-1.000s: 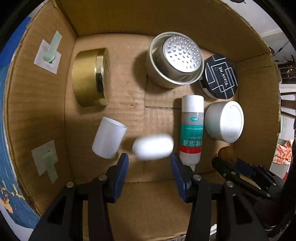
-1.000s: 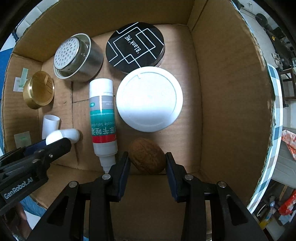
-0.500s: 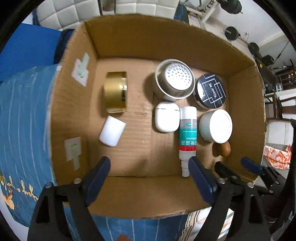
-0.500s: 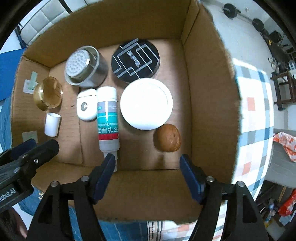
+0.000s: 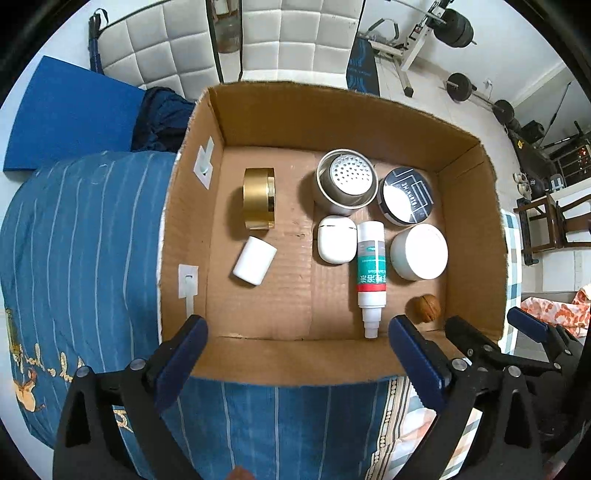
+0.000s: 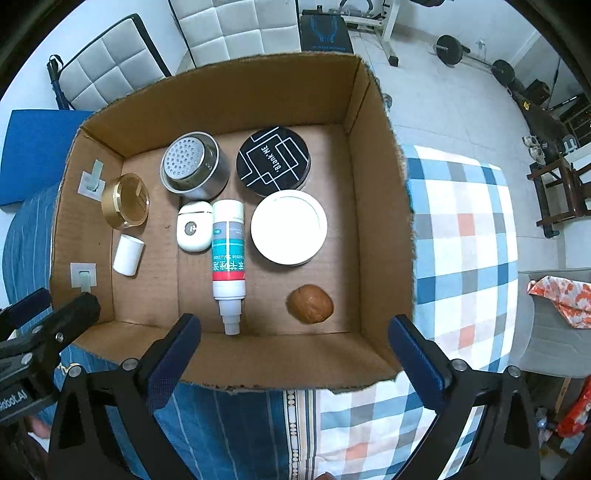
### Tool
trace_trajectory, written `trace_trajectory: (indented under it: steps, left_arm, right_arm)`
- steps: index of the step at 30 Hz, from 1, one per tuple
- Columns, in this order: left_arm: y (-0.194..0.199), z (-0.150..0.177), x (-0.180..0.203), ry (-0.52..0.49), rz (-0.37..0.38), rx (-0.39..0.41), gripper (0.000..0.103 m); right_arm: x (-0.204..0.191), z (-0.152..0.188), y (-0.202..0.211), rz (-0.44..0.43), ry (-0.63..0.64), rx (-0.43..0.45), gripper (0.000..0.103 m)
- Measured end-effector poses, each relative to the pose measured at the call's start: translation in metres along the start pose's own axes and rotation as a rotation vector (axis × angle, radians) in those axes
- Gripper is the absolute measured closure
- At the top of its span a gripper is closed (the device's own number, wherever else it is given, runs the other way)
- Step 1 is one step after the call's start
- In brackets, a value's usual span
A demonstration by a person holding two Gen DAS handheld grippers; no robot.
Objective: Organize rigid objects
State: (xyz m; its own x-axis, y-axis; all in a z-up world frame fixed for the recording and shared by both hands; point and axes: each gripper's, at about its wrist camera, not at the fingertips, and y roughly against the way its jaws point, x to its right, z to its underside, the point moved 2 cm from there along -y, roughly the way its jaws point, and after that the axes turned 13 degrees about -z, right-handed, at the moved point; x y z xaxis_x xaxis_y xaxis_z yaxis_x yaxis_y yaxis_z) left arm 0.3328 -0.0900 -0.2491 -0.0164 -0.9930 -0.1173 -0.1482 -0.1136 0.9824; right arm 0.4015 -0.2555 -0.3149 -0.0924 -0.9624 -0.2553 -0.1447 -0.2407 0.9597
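An open cardboard box (image 5: 295, 360) holds a gold lid (image 5: 258, 197), a white cap (image 5: 255, 260), a steel strainer cup (image 5: 345, 181), a black tin (image 5: 405, 195), a white jar (image 5: 419, 251) and a bottle (image 5: 370, 271) lying flat. A white earbud case (image 5: 335, 239) lies against the bottle's left side. A walnut (image 6: 310, 303) rests near the box's front right corner. My left gripper (image 5: 297, 332) hangs above the front wall, jaws opening, nothing between them. My right gripper (image 6: 294, 328) hangs beside it, jaws opening and empty, well above the walnut.
The box (image 6: 280, 363) sits on a blue striped cloth (image 5: 74, 240) and a checked cloth (image 6: 465, 229). Padded white panels (image 5: 258, 37), a blue mat (image 5: 62, 118), weights (image 5: 452, 26) and a wooden chair (image 5: 550, 221) stand around.
Both grippers have risen out of the box and spread wide. The left one let go of the white earbud case, now beside the bottle; the right one let go of the walnut.
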Motion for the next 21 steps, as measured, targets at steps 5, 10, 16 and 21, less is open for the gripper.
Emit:
trace_trajectory:
  steps: [5,10,16,21]
  left_arm:
    - [0.023,0.01,-0.003,0.011,0.002,0.044,0.003]
    - [0.056,0.029,-0.003,0.014,-0.01,0.111,0.003]
    - [0.112,0.066,-0.013,0.039,-0.025,0.221,0.003]
    - [0.161,0.101,-0.018,0.034,-0.051,0.299,0.003]
  right_arm:
    - [-0.003,0.009,0.017,-0.014,0.006,0.026,0.0]
    - [-0.008,0.028,0.046,-0.029,0.025,0.068,0.0]
    - [-0.009,0.064,0.096,-0.044,0.044,0.157,0.0]
    - [-0.009,0.105,0.148,-0.074,0.056,0.225,0.0]
